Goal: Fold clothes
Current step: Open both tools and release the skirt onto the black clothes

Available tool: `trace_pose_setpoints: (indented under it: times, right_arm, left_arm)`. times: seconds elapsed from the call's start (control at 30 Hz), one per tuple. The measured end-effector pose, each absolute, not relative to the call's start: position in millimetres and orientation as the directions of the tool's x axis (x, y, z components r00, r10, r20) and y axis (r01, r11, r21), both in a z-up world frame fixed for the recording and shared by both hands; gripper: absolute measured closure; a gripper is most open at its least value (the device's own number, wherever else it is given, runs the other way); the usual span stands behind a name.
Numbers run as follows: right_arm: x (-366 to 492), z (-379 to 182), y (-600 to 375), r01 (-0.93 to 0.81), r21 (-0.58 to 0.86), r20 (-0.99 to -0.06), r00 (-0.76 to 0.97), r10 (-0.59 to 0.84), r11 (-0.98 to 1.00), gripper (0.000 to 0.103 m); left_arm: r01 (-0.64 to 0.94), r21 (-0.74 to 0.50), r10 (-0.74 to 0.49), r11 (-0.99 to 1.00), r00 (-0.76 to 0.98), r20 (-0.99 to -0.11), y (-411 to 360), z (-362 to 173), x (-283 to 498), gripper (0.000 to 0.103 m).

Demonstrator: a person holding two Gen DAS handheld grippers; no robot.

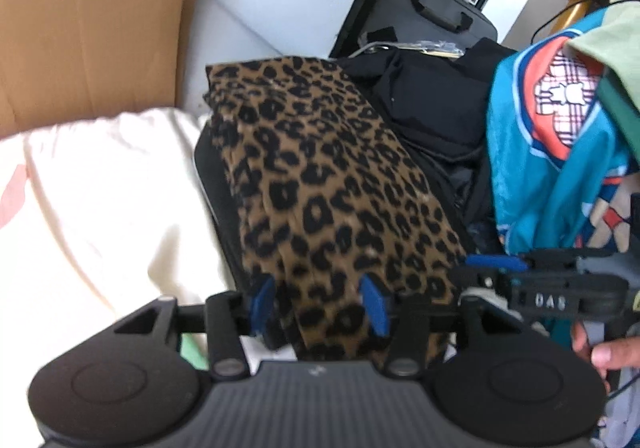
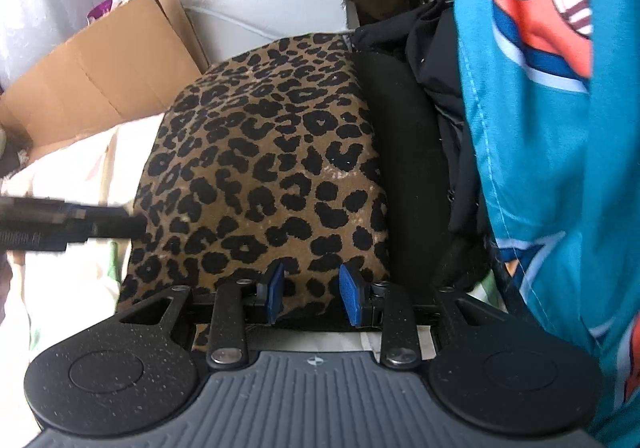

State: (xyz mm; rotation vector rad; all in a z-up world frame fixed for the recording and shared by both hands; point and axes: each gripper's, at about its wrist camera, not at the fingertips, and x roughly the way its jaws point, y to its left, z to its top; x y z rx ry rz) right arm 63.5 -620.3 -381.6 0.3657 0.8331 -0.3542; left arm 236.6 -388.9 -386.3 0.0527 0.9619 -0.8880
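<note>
- Jaws of my left gripper [image 1: 318,306] stand apart, leopard-print garment [image 1: 320,183] lying loose between them.
- My right gripper [image 2: 316,298] is parted too, straddling the garment's near edge atop black clothes [image 2: 412,175].

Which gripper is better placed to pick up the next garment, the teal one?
Probably the right gripper: the teal garment hangs close beside it, while the left gripper has the leopard cloth between its fingers.
</note>
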Motion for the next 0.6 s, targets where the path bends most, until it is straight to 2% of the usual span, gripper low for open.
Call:
trace_pose_setpoints:
  times: [0.3, 0.6]
  right_arm:
    - [53.1, -374.9, -601.1, 0.432, 0.229, -0.756, 0.643, -0.121, 0.872, 0.065]
    - [44.7, -401.7, -587.9, 0.446, 0.322, -0.772, 0.635, -0.041, 0.835, 0.065]
  left_arm:
    - [0.629, -0.394, -0.636, 0.669, 0.211, -0.743, -378.8, -408.5, 215.5, 0.039]
    - [0.601, -0.448, -0.643, 0.662, 0.148, -0.751, -374.0, -434.9, 194.1, 0.039]
